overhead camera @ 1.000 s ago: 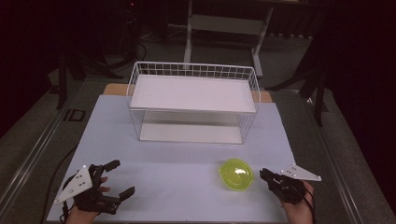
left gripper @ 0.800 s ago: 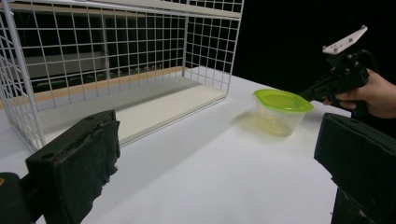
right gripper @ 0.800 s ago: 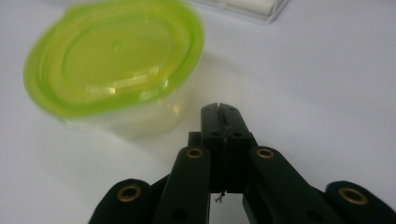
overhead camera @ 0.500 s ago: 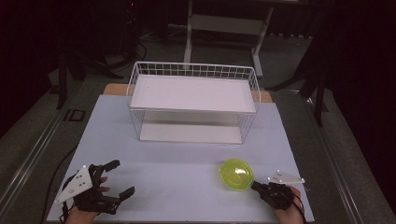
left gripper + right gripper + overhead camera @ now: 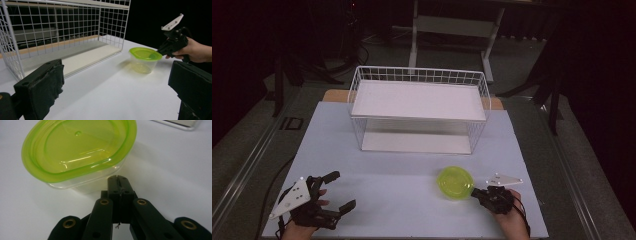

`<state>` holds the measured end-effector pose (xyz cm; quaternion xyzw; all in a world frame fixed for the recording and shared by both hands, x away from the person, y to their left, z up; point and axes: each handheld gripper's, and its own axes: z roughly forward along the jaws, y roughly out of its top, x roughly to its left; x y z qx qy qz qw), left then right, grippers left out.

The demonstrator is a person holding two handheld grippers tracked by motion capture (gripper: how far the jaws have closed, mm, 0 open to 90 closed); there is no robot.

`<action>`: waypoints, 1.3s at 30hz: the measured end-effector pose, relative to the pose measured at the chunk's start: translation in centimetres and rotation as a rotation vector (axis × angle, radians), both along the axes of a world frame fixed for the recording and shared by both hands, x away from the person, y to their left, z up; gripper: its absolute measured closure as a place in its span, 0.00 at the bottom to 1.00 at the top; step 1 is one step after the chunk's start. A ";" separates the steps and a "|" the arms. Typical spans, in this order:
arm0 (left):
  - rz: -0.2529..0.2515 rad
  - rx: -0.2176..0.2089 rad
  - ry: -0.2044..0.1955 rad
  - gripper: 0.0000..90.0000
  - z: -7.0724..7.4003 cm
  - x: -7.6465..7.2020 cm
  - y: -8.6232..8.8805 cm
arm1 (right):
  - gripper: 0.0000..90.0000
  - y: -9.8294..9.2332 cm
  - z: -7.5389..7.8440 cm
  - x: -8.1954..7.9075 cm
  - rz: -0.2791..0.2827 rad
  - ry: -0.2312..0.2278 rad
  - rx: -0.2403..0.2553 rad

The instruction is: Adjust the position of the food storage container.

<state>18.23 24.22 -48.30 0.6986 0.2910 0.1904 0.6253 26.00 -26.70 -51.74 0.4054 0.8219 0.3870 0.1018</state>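
While left tongs (image 5: 334,192) gape, right tongs (image 5: 117,179) pinch closed.

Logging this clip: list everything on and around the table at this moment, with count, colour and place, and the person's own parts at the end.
Table: one, white top, middle of the high view.
Wire basket rack: one, white, far half of the table, with a flat white shelf on top and a white board at its base.
Container: one, clear tub with a yellow-green lid on, near right part of the table, in front of the rack.
Stand: one, pale, on the dark floor beyond the table.
Left gripper: one, black, near left corner, jaws wide apart, holding nothing.
Right gripper: one, black, jaws closed together, tips right at the container's near right side.
Hands: two, one on each gripper, at the near edge.
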 end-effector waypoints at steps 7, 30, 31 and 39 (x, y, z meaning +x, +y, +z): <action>-0.001 0.003 0.000 0.01 0.0 0.0 -0.1 | 1.00 2.0 -0.2 1.4 0.027 0.003 -0.012; -0.006 0.002 0.001 0.01 0.0 -0.1 0.0 | 1.00 4.3 -0.5 2.2 0.011 0.048 -0.016; -0.006 0.002 0.001 0.01 0.0 -0.1 0.0 | 1.00 4.3 -0.5 2.2 0.011 0.048 -0.016; -0.012 0.009 0.000 0.01 -0.1 -0.1 -0.1 | 1.00 7.1 -0.6 3.4 0.056 0.058 -0.007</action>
